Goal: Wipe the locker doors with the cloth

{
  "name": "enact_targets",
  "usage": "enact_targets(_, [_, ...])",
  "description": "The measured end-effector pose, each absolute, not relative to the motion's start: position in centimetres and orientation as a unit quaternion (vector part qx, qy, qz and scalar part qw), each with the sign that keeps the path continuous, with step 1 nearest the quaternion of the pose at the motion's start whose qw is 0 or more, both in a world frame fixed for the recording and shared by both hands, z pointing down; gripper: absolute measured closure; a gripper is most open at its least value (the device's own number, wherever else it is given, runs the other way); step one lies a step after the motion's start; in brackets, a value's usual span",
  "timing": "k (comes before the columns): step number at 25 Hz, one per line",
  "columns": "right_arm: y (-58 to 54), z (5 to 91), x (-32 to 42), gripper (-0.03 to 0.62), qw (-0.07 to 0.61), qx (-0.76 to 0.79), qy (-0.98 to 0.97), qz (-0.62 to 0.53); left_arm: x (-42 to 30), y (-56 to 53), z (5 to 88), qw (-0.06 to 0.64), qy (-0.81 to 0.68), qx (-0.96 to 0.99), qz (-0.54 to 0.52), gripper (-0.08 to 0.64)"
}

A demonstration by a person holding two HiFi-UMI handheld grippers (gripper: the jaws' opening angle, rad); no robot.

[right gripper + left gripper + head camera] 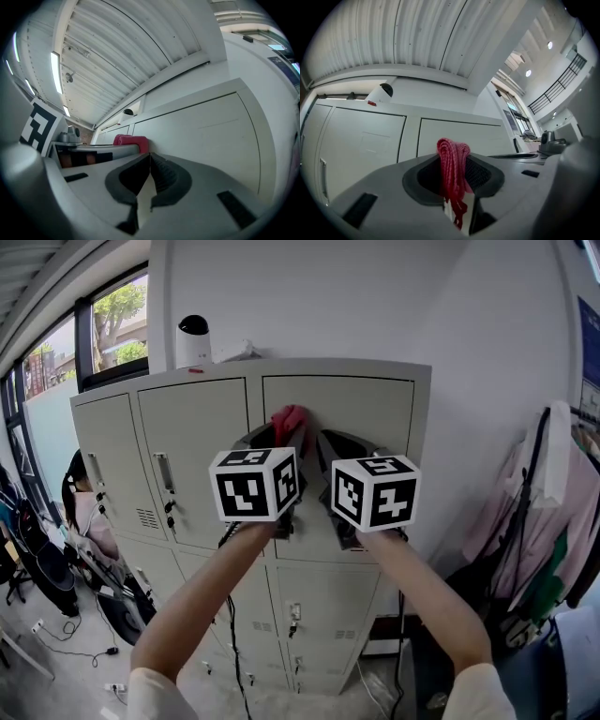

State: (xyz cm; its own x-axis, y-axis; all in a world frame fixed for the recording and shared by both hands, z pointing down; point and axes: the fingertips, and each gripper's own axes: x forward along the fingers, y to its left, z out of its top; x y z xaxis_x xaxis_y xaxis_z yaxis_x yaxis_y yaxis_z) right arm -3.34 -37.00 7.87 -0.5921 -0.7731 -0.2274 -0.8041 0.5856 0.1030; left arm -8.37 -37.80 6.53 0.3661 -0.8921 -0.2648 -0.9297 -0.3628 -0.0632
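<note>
Folded red knitted cloth (452, 161) clamped in the jaws of the left gripper (457, 185), raised at the upper left corner of the rightmost cream metal locker door (361, 413), right gripper (149, 168) held just beside, jaws pressed together, empty.

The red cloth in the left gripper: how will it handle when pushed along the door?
Probably floppy: the cloth sits folded in soft ribbed layers between the left gripper's jaws. Likely light and grippy rather than slippery, given its knitted look. Pushed across the locker door, it may bunch up.
</note>
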Motion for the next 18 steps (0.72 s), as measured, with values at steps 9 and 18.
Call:
enact_targets(9, [-37.1, 7.6, -0.4, 0.591, 0.084, -0.467, 0.875, 0.099, -5.2, -37.7, 7.0, 0.094, 0.534, -0.835, 0.093, 0.437])
enact_targets(18, [-37.1, 7.6, 3.5, 0.591, 0.087, -0.495, 0.859, 0.096, -1.0, -37.5, 7.6, 0.101, 0.509, -0.850, 0.088, 0.437])
